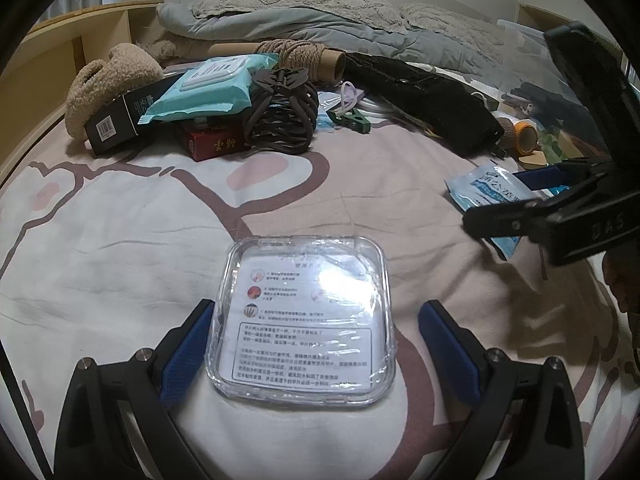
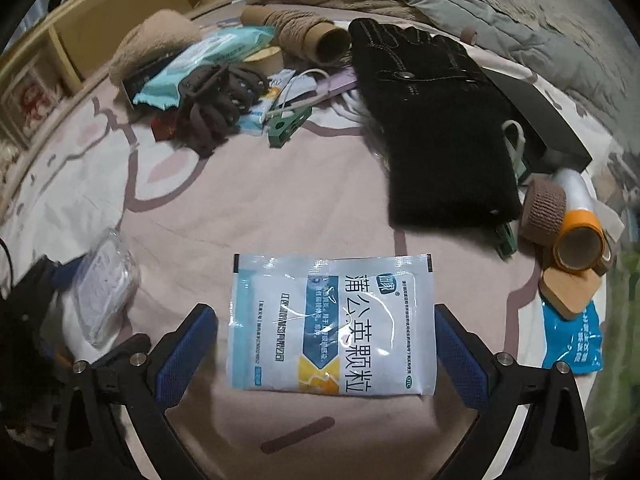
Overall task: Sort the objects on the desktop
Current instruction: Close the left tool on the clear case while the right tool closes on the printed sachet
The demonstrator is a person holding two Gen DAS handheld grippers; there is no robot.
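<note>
Clear case [image 1: 300,320] btwn open left tongs [image 1: 312,356], print glare-washed, sachet [image 2: 332,324] btwn right tongs [image 2: 326,356]

**What things are made of**

The clear box [image 1: 302,320] is made of shiny plastic. The medicine sachet [image 2: 332,326] is glossy foil. The black glove [image 2: 436,132] is fuzzy knit. The bedsheet [image 1: 360,184] is soft, matt cloth.

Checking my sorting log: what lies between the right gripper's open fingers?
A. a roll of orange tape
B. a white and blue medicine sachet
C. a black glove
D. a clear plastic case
B: the right wrist view shows the medicine sachet flat on the sheet between the open right gripper.
</note>
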